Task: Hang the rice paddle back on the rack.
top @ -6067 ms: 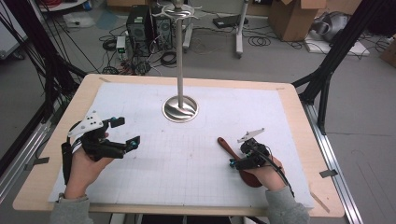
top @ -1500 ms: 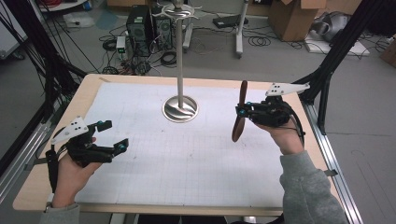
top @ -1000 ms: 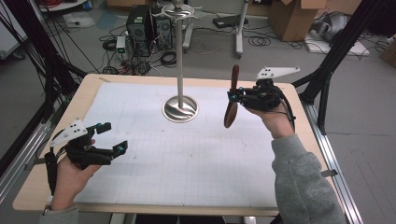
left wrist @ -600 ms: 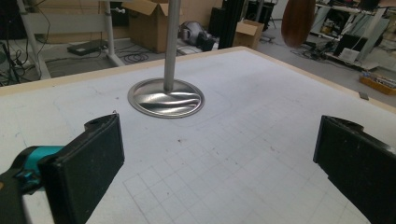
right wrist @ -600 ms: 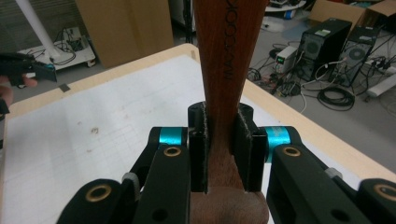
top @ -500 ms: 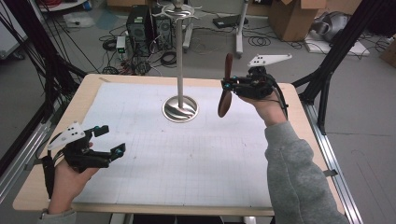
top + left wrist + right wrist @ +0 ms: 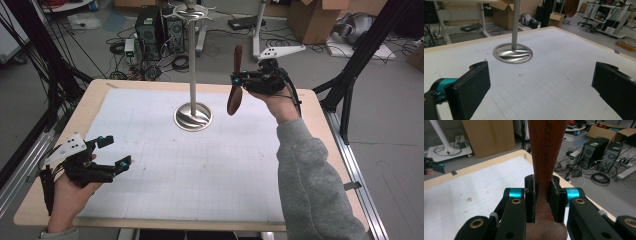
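Note:
A brown wooden spoon (image 7: 234, 98) hangs upright over the table's back right, bowl down and handle up. My right gripper (image 7: 238, 79) is shut on its handle, a little right of the metal stand's pole (image 7: 192, 60). In the right gripper view the handle (image 7: 547, 150) rises between the two pads, clamped on both sides. The stand has a round steel base (image 7: 193, 117) and a ring of hooks at its top (image 7: 189, 10). My left gripper (image 7: 117, 151) rests low at the table's front left, open and holding nothing; its jaws stand wide apart in the left gripper view, facing the base (image 7: 512, 53).
White gridded paper (image 7: 200, 170) covers the wooden table (image 7: 320, 125). Computer towers and cables (image 7: 150, 30) lie on the floor beyond the far edge, and cardboard boxes (image 7: 312, 20) stand at the back right. Black frame struts (image 7: 350, 75) rise at the table's right.
My right gripper has carried the spoon up off the table and toward the back left, nearer the stand's pole. The left hand has stayed near the front left corner.

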